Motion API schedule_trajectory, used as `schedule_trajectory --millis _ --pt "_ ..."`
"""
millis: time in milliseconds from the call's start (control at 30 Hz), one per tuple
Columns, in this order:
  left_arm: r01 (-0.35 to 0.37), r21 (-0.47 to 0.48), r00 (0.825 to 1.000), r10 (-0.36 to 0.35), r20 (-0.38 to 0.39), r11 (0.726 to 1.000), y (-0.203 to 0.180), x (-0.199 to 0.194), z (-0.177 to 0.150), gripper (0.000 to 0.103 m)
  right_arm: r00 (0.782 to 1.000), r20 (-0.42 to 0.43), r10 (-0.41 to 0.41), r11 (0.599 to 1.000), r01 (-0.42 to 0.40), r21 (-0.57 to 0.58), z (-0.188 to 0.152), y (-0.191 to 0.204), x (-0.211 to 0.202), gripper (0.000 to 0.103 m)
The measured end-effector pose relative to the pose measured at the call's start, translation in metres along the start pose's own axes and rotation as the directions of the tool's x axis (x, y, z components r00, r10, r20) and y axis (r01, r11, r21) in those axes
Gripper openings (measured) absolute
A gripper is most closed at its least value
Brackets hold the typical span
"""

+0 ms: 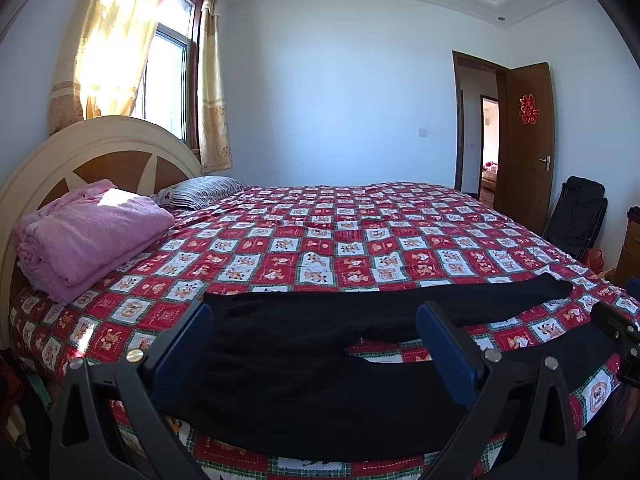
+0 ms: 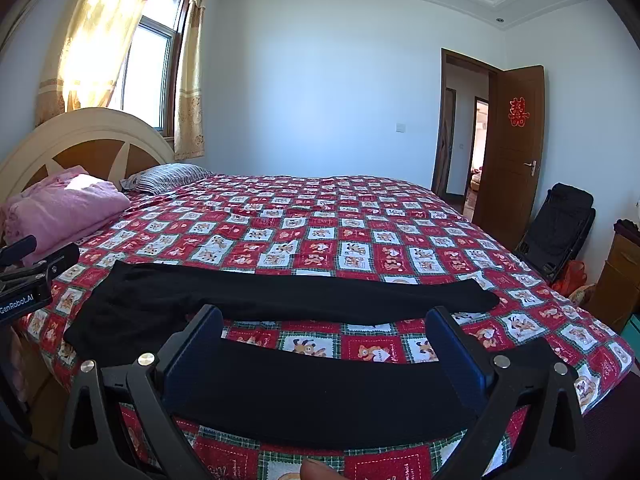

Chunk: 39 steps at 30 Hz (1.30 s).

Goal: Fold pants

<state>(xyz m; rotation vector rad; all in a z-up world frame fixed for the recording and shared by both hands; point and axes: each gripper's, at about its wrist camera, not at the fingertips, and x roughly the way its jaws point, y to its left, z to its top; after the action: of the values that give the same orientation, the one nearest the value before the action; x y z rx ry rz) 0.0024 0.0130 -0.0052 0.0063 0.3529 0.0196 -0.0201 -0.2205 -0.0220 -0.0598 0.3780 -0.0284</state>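
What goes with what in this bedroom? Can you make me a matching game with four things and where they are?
Things:
1. black pants
2. pink blanket
3. striped pillow
4. black folding chair

Places:
A. on the floor beside the open door
B. folded, in front of the headboard
C. spread flat along the near edge of the bed
D. at the head of the bed, under the window

Pairs: 1-C, 2-B, 3-D, 4-A
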Motion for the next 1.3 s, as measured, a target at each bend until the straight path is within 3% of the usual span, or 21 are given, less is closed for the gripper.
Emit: schedule_trajectory --millis 767,1300 --pt "0.0 -0.007 1.0 0.0 -0.009 1.0 -0.001 0.002 -0.005 0.103 1.0 -0.009 -0.001 1.0 0.001 -0.005 -0.001 0.001 0.002 0.102" --pt "0.013 -0.016 0.998 -0.014 -0.062 1.0 -0.001 0.017 -0.01 0.103 0.999 -0.034 -0.005 1.0 0.005 -0.014 -0.007 0.003 0.012 0.102"
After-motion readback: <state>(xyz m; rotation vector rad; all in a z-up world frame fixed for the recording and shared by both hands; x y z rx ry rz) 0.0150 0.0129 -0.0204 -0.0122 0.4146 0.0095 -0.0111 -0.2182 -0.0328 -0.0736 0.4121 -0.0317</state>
